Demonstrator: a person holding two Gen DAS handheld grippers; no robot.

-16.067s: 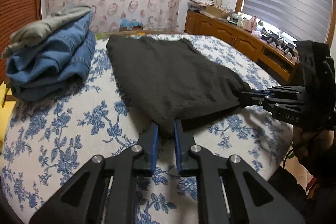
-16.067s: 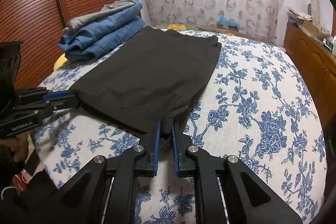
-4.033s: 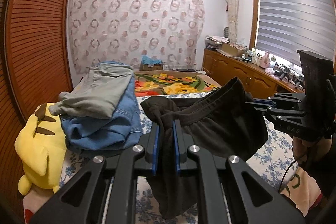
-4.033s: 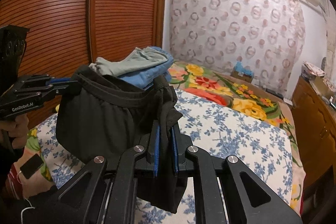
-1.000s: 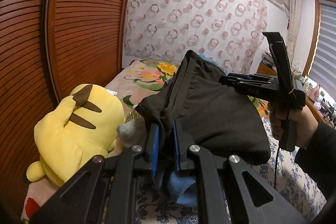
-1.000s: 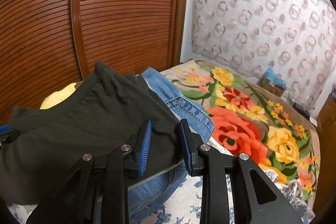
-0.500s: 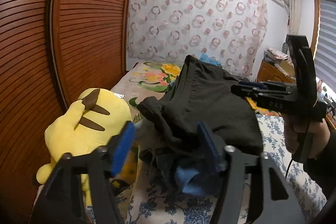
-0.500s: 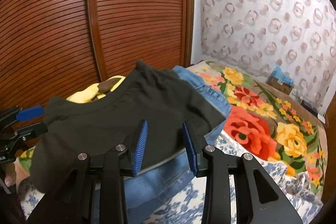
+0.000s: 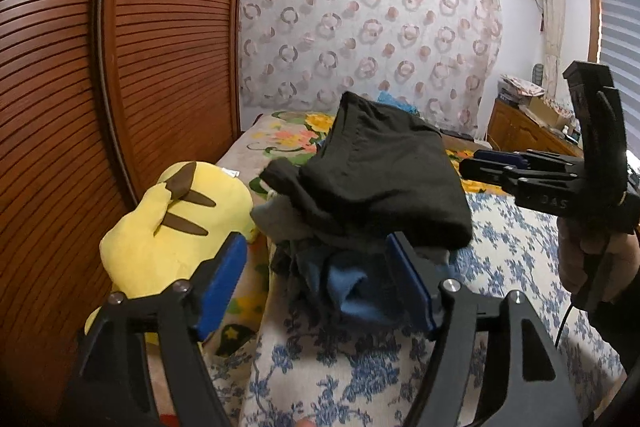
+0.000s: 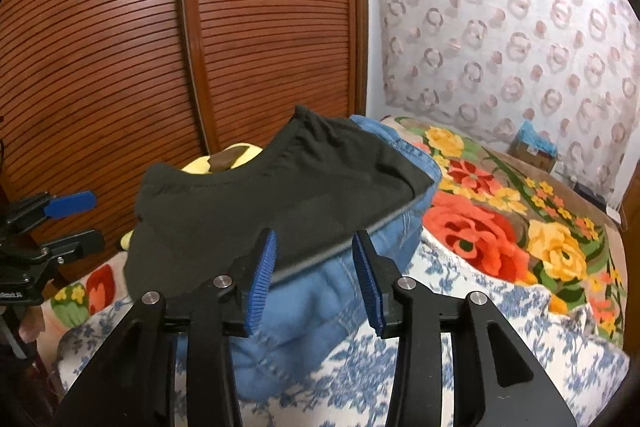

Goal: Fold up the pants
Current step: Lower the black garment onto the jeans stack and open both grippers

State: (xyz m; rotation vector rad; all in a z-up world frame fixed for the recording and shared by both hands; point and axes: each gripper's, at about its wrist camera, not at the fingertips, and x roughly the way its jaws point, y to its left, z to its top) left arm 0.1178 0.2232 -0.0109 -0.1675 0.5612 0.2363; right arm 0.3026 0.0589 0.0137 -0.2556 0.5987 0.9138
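The folded black pants (image 9: 384, 183) lie on top of the blue jeans (image 10: 320, 303). The left tongs (image 9: 316, 281) and right tongs (image 10: 314, 275) have just been opening and stand apart, gripping nothing.

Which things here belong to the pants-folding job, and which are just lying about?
Job:
black pants, folded on the stack
blue jeans beneath them
left hand-held gripper, open
right hand-held gripper, open

Lying about:
yellow plush toy
flowered blanket
cardboard box
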